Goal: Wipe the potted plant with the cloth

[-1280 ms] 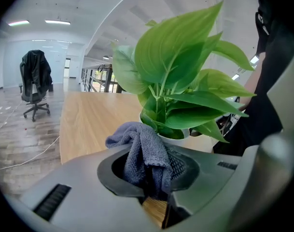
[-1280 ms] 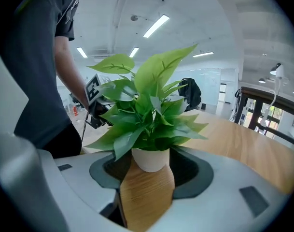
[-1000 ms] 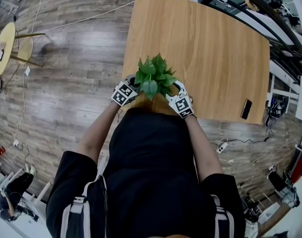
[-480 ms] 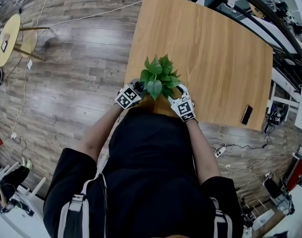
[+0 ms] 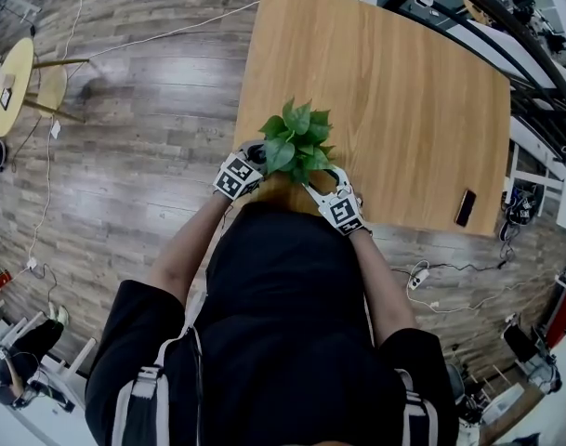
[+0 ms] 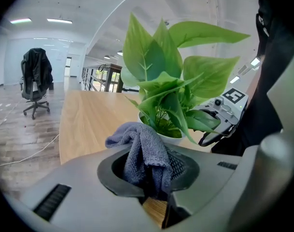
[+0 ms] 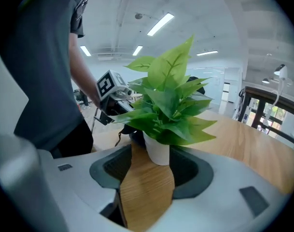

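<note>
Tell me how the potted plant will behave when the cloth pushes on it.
The potted plant likely tips easily: a small narrow pot under a wide leaf spread. Its thin leaves should bend under the cloth rather than resist. It looks light, so it may slide on the smooth table.

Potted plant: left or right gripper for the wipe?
Left, most likely. The left gripper is shut on the cloth, close beside the potted plant. The right gripper has its jaws apart with nothing clamped, the white pot just ahead; it could steady that.
</note>
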Tool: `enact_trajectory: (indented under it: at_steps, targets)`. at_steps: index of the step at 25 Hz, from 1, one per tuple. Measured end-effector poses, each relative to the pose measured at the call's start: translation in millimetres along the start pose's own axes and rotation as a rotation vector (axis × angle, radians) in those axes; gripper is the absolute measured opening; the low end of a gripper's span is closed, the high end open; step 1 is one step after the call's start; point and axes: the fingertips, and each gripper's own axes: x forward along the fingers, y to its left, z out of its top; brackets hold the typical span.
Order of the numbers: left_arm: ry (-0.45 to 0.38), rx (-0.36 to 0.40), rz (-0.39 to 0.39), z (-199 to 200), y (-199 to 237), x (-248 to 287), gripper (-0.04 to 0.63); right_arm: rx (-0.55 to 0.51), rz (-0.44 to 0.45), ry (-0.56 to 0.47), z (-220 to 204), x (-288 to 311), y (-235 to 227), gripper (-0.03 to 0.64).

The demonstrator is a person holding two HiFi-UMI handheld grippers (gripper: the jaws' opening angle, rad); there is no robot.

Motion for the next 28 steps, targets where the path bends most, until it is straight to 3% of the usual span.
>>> enact_trajectory:
  at_steps: [5, 10, 15, 20, 25, 28]
  targets:
    - [-0.003, 0.003, 0.004, 4.0, 4.4, 0.6, 0.109, 0.062, -0.107, -0.014, 0.0, -3.1, -37.6, 0.230]
    - [0.006, 0.014, 0.001, 4.6, 5.3, 1.6, 0.107, -0.081, -0.045, 0.008, 14.2, 7.0, -34.5, 0.230]
    - [0.013, 0.030, -0.005, 4.6, 3.3, 0.4, 0.109, -0.035, -0.049, 0.006, 12.8, 6.9, -30.7, 0.230]
    - [-0.051, -0.104, 0.049, -7.2, -5.2, -23.7, 0.109, 0.048, -0.057, 0.001, 7.7, -12.0, -19.6, 0.230]
    - [-0.116, -0.077, 0.106, -13.5, -40.5, -59.6, 0.109, 0.161, -0.093, -0.114, 19.2, -57.3, -18.9, 0.230]
    - [-0.195, -0.034, 0.180, 2.1, -74.4, -88.2, 0.109, 0.169, -0.111, -0.224, 43.2, -93.5, -7.0, 0.229]
